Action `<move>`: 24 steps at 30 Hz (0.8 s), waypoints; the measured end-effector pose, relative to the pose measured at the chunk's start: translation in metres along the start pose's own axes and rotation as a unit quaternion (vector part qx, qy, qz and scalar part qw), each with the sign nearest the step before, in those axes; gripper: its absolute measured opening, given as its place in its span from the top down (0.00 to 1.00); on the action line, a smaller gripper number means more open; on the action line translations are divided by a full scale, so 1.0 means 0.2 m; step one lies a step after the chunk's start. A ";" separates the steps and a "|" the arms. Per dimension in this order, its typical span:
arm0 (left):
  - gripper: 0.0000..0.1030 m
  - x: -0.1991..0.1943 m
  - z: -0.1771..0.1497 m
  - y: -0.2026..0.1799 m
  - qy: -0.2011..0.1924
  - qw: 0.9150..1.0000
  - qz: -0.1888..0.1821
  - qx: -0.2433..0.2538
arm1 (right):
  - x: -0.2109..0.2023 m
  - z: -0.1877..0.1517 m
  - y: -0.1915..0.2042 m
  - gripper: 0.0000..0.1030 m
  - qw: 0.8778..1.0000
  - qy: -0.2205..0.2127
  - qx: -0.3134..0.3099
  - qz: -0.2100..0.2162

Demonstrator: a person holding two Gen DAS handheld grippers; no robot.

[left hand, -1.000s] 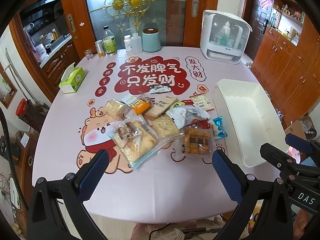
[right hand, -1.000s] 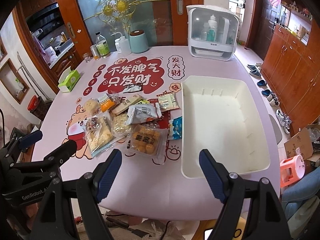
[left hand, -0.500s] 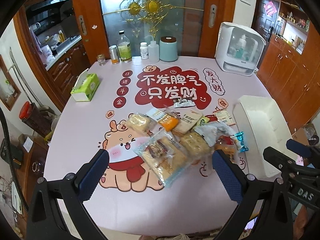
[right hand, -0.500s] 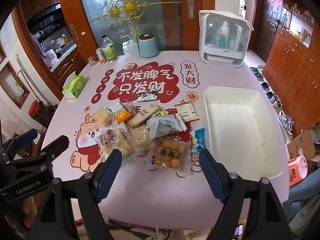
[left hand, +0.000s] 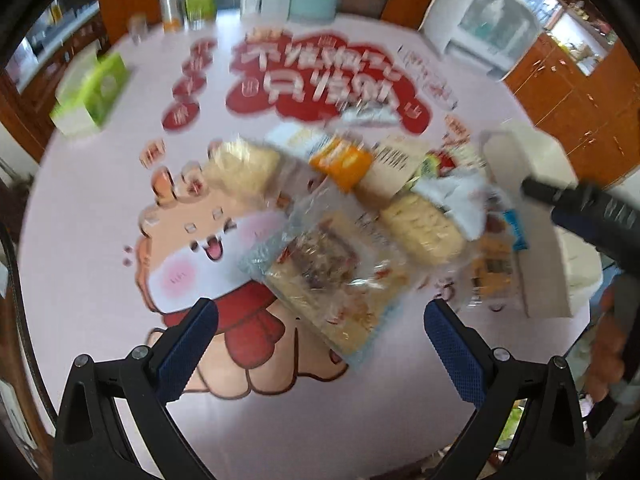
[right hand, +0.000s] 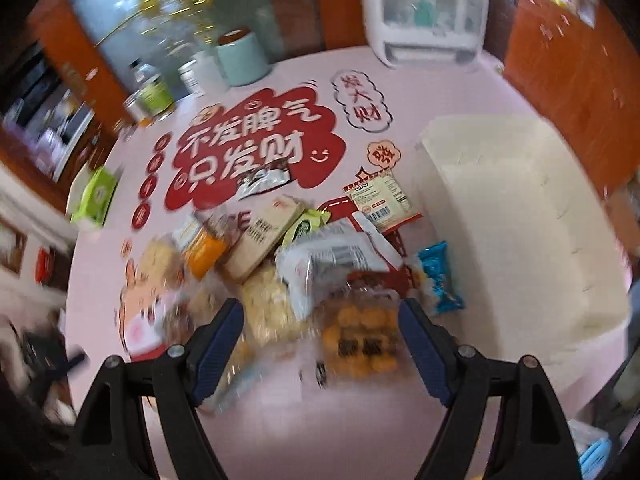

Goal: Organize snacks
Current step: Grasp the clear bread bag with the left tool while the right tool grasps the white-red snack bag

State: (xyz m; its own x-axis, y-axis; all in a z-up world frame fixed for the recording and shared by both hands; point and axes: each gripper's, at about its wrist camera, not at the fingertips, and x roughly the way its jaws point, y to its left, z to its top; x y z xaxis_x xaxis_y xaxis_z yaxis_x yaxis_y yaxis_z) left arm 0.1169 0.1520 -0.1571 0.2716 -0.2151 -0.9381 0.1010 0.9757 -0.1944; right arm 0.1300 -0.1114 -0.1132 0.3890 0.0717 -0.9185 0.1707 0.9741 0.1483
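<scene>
Covering round table [left hand: 100, 216], pink cartoon cloth; wooden cabinets [right hand: 568, 64] behind; both tools spread, empty.

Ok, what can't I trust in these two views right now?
- Left wrist: motion blur smears the snack pile; labels unreadable.
- Left wrist: white bin partly hidden behind the right claw's arm.
- Right wrist: clear pastry bag blurred, partly behind a finger.

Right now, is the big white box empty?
Empty: the white bin shows only bare floor; every snack lies outside on the table.
</scene>
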 end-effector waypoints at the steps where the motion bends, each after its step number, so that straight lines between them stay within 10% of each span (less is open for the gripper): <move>1: 0.01 0.06 0.01 0.02 0.010 1.000 -0.007 -0.006 | 0.04 0.02 -0.02 0.22 1.000 0.001 0.021 0.003; 17: 0.01 0.57 0.16 0.17 0.102 0.991 -0.064 -0.050 | 0.52 0.14 -0.03 0.22 0.990 0.087 0.111 -0.028; 24: 0.01 0.51 0.18 0.02 0.069 0.996 0.052 0.017 | 0.54 0.13 0.01 0.46 0.991 0.092 0.098 0.001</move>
State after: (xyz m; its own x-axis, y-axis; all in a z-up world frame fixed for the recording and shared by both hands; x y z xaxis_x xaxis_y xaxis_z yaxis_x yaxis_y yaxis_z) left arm 0.1804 0.1328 -0.2436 0.1478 -0.1025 -0.9837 0.1132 0.9898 -0.0862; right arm 0.1955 -0.1069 -0.2017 0.2205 0.1284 -0.9669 0.3492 0.9152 0.2012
